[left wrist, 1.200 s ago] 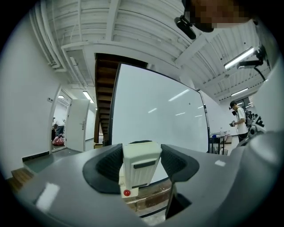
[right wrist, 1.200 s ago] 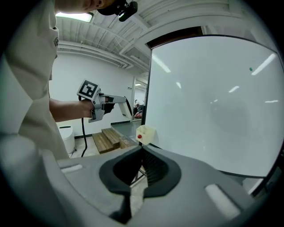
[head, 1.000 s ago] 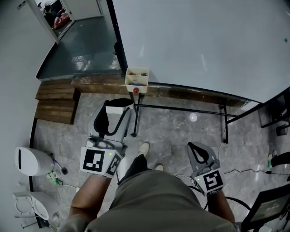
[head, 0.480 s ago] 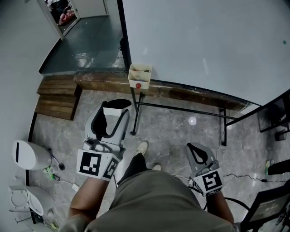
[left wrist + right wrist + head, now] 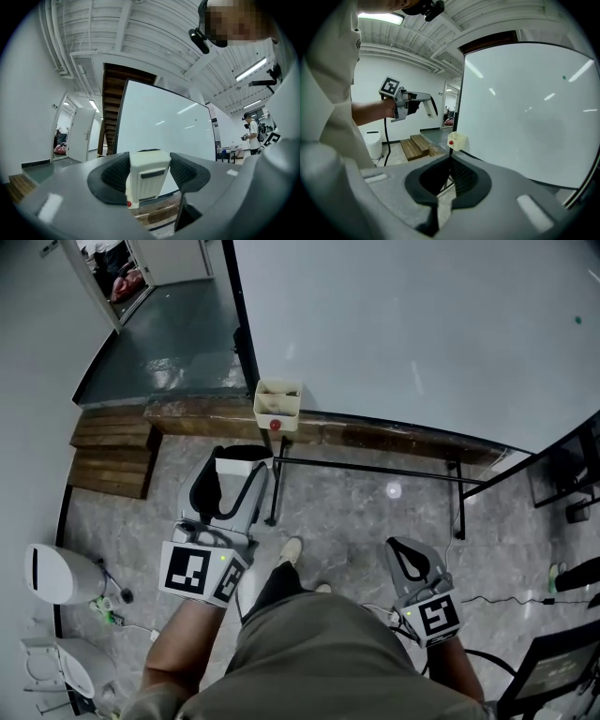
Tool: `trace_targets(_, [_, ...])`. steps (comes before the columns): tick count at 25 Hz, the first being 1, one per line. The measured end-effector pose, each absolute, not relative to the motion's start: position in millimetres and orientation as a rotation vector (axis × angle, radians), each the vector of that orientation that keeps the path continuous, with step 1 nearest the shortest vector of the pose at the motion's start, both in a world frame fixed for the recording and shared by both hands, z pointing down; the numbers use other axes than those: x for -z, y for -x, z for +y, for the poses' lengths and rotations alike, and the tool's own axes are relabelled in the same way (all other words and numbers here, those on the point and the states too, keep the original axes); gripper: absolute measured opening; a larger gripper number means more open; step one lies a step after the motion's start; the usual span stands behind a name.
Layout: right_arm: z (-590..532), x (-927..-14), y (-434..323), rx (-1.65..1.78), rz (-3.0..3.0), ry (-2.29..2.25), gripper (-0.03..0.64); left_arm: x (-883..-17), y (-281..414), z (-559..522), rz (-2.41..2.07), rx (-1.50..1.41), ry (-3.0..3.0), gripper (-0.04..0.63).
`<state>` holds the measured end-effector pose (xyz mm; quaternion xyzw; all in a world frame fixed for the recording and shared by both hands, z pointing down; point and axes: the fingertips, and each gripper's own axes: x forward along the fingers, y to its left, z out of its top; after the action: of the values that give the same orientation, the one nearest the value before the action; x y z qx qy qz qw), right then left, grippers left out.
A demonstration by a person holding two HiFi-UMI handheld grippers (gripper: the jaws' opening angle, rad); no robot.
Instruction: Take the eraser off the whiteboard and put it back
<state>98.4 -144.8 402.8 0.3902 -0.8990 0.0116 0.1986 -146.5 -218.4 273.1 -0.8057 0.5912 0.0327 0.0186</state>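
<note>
A white ribbed eraser [image 5: 147, 182] sits between the black pads of my left gripper [image 5: 149, 165], which is shut on it and points level at the whiteboard [image 5: 164, 126]. In the head view that gripper [image 5: 235, 476] holds the eraser [image 5: 241, 465] a little short of the board's lower left corner. A cream holder box [image 5: 277, 401] with a red dot hangs at that corner. My right gripper [image 5: 403, 549] is lower and further right, shut with nothing in it; its pads [image 5: 458, 177] meet. It also faces the whiteboard [image 5: 529, 108] and the box [image 5: 457, 139].
The whiteboard [image 5: 422, 324] stands on a black frame with floor bars [image 5: 375, 468]. Wooden steps [image 5: 108, 454] lie left of it, and a white bin [image 5: 56, 573] and cables are at lower left. A black chair [image 5: 553, 671] is at lower right. Another person [image 5: 253, 133] stands far off.
The head camera has swayed a little. Both grippers keep their places, and the eraser stays in the left one.
</note>
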Motion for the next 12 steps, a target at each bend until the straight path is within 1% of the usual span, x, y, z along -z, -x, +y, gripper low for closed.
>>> trace_targets(12, [-171,-399,-117,-0.081,-2.452,-1.246,0.003,-307,136,-304,1.805,-0.034,2.564,0.273])
